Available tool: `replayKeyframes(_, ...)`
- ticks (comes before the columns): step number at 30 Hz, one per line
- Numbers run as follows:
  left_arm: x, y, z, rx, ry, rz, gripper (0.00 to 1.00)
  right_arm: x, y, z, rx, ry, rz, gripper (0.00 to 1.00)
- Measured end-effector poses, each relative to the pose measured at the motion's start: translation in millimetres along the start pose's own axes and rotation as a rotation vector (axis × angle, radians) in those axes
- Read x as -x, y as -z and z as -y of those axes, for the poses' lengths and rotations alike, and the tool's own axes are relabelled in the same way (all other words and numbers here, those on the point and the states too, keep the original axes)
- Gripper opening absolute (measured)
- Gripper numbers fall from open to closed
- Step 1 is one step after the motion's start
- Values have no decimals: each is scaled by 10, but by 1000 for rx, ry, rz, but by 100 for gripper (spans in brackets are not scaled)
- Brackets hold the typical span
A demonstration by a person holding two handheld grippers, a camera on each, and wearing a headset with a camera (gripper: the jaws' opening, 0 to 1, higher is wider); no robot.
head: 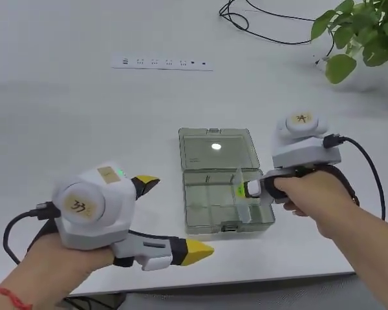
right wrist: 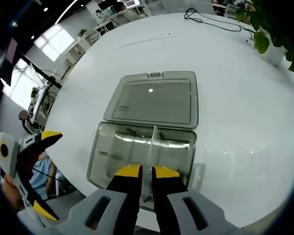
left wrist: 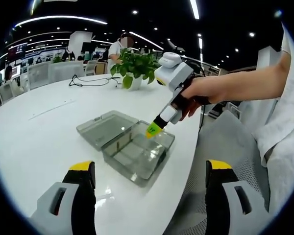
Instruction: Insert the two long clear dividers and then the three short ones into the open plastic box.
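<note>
The open plastic box [head: 227,205] lies mid-table with its lid [head: 217,148] flat behind it. Clear dividers stand inside the base [right wrist: 106,147]. My right gripper [head: 244,190] reaches over the base's right part and is shut on a clear divider [right wrist: 154,139], which stands upright across the base. In the right gripper view its yellow tips [right wrist: 147,171] sit close together on that strip. My left gripper [head: 174,216] hovers open near the front left of the box, holding nothing. From the left gripper view [left wrist: 149,169] the box [left wrist: 132,144] and right gripper [left wrist: 153,130] lie ahead.
A white power strip [head: 161,62] lies at the back of the table. A potted plant [head: 362,32] and a black cable [head: 258,22] sit at the back right. The table's front edge [head: 246,274] runs just below the box.
</note>
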State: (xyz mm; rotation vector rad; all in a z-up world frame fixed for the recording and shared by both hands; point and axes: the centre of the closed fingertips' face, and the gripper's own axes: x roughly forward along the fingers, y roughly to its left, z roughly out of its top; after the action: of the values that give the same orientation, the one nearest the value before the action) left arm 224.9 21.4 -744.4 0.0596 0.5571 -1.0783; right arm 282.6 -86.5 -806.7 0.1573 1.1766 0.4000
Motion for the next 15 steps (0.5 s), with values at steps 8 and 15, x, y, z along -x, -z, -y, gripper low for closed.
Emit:
replayKeyframes(8,16,-25,21,-1,-3,0,95,-91,-1,58,8,-10,-2,9)
replayKeyframes(15,37,-50,5,-5,-19,-2,95,-114,33,31,25,-23,3,10)
